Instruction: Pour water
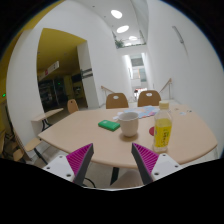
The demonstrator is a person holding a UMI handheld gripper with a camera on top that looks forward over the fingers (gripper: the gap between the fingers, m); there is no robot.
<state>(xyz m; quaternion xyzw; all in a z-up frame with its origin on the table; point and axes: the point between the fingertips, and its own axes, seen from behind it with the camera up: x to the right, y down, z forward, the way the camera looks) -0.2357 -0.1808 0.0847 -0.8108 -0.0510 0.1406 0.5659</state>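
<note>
We are at the approach step: our hand-held gripper [113,160] hangs with fingers spread and nothing between them, short of the counter [85,132]. The bottle [162,127] of yellow liquid stands right of centre, near the white mug [128,123] at centre, a green object [108,125] just left. Next, we judge, comes lining up on the bottle and closing round it.

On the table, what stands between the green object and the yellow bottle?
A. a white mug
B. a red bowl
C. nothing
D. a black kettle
A: the white mug stands on the table between the green object and the yellow bottle, beyond the open gripper, which holds nothing.
</note>
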